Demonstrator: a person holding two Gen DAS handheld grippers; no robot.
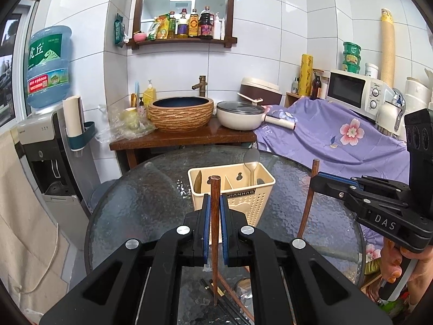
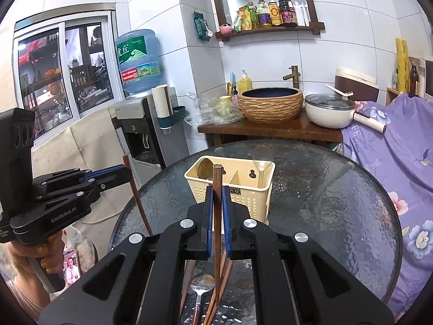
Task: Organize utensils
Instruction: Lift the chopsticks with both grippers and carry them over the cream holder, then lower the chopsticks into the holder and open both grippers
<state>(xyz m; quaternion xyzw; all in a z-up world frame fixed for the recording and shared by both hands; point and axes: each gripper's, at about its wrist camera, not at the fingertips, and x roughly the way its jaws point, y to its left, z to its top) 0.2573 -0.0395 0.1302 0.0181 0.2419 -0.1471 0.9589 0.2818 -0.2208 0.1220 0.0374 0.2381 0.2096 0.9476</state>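
Observation:
A cream utensil caddy [image 1: 243, 200] [image 2: 243, 197] with compartments stands on the round glass table [image 1: 151, 203] [image 2: 338, 203]. A spoon [image 1: 253, 165] [image 2: 262, 162] stands in its right compartment; another utensil leans in the left one. My left gripper [image 1: 215, 203] is shut on an upright brown wooden chopstick [image 1: 215, 233], just in front of the caddy. My right gripper [image 2: 217, 200] is shut on another brown chopstick [image 2: 217, 216]; it also shows in the left wrist view [image 1: 314, 182]. The left gripper also shows in the right wrist view [image 2: 127, 173]. More chopsticks [image 2: 213, 298] and a spoon [image 2: 201, 287] lie on the table below the grippers.
Behind the table, a wooden stand [image 1: 184, 135] carries a basin [image 1: 180, 113] and a lidded pan [image 1: 240, 115]. A water dispenser [image 1: 46, 146] stands left. A purple floral cloth [image 1: 338, 140] covers a counter with a microwave [image 1: 354, 92] on the right.

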